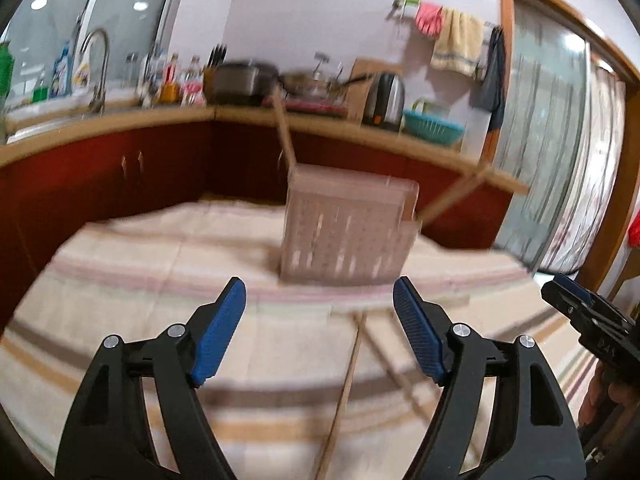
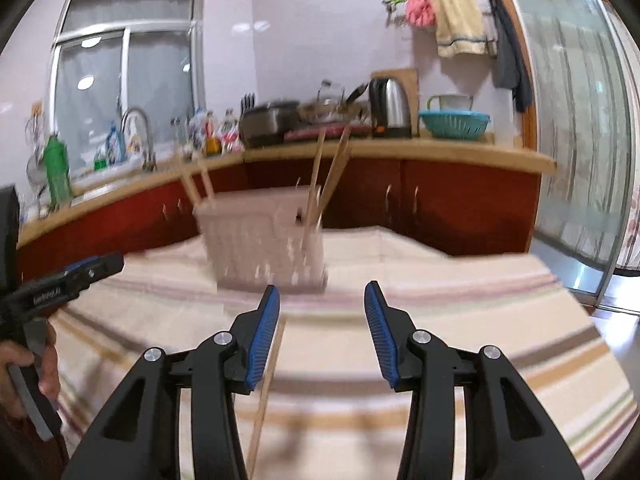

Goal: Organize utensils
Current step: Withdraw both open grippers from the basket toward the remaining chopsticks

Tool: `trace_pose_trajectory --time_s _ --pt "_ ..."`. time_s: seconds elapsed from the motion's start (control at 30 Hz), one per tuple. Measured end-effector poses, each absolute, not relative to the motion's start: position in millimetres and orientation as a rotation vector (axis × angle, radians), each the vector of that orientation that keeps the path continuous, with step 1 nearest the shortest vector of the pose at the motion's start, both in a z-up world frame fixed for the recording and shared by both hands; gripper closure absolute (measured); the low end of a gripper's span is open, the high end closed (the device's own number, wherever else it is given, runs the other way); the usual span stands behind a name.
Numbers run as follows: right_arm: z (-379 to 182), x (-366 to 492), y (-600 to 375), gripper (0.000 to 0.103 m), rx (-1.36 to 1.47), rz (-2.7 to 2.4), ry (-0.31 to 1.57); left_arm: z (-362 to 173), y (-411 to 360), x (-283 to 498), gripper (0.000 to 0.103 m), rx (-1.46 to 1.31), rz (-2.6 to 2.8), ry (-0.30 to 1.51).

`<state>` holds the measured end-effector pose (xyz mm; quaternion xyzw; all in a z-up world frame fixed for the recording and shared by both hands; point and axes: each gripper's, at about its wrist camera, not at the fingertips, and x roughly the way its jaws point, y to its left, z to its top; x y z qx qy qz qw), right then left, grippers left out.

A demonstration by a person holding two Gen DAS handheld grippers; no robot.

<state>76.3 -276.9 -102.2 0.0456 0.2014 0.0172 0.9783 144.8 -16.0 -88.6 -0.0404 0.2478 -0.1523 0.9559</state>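
A pale perforated utensil basket stands on the striped tablecloth. Wooden chopsticks lean out of the basket at both ends. Loose chopsticks lie on the cloth in front of it. My left gripper stands open just short of the basket, with nothing between its pads. My right gripper is open too, with one loose chopstick lying on the cloth under its left finger. Each gripper shows at the edge of the other's view: the right gripper, the left gripper.
A person's hand holds the left gripper's handle. Behind the table runs a kitchen counter over red cabinets, carrying a kettle, a teal colander, pots, bottles and a sink tap. A glass door is at the right.
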Motion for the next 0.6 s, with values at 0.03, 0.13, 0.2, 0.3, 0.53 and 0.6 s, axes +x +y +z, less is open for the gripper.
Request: trace_pose_trajectory --time_s 0.03,0.13,0.2,0.3,0.53,0.6 --pt "-112 71 -274 0.059 0.091 0.048 0.422 -99 -14 138 0.029 -0.084 -0.3 0.527" --pt "-135 58 -264 0.061 0.095 0.091 0.475 -125 -10 120 0.03 -0.095 -0.29 0.586" --pt "-147 52 -255 0.064 0.081 0.123 0.504 -140 -9 110 0.031 -0.084 -0.284 0.615" --pt "-166 48 -243 0.07 0.066 0.171 0.555 -158 -10 101 0.036 -0.075 -0.283 0.659" --pt "-197 47 -232 0.078 0.028 0.209 0.676 -186 -15 94 0.044 -0.05 -0.281 0.727" --pt "-197 42 -233 0.081 0.016 0.207 0.673 -188 -17 92 0.044 -0.039 -0.281 0.725"
